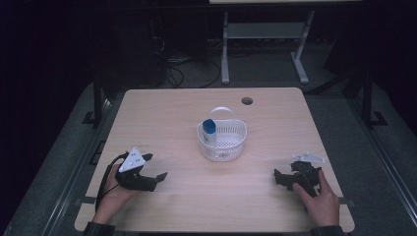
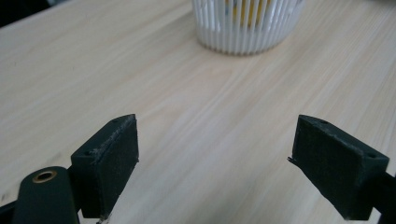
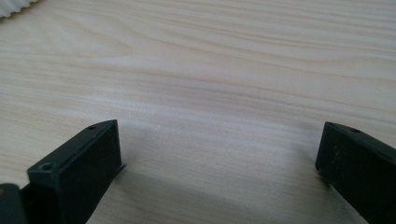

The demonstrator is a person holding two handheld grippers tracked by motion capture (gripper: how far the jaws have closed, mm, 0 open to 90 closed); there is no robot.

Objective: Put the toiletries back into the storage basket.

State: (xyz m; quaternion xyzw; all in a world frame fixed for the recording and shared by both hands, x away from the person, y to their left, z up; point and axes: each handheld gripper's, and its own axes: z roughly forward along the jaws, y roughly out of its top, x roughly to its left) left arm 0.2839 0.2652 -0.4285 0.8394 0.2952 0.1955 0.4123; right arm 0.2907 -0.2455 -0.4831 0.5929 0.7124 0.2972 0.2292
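Dim room behind, a pale desk frame (image 1: 265, 39) and loose cables (image 1: 182, 69) on the floor past the far edge; light wood tabletop (image 1: 162, 113) in front, a round cable hole (image 1: 247, 101) near its far edge.

White slatted basket (image 1: 223, 142) stands mid-tabletop, handle raised; a bottle with a blue cap (image 1: 209, 130) stands upright inside, against the wall nearer the left gripper.

Left gripper (image 1: 156, 169): fingers spread wide, nothing between them, resting low on the tabletop; basket lies ahead of the fingers and up to their right, well apart; in the left gripper view the basket wall (image 2: 243, 28) sits beyond the fingertips (image 2: 116, 149), bare wood between.

Right gripper (image 1: 278, 178): fingers (image 3: 88, 163) spread wide, empty, low on the tabletop; basket ahead and to their left, well apart; a sliver of its rim (image 3: 14, 7) at the top-left corner of the right gripper view.

Open room: bare wood between both sets of fingers and the basket, and between the two grippers; each hand sits near the near edge, the right hand (image 1: 322, 199) also near the tabletop's right edge.
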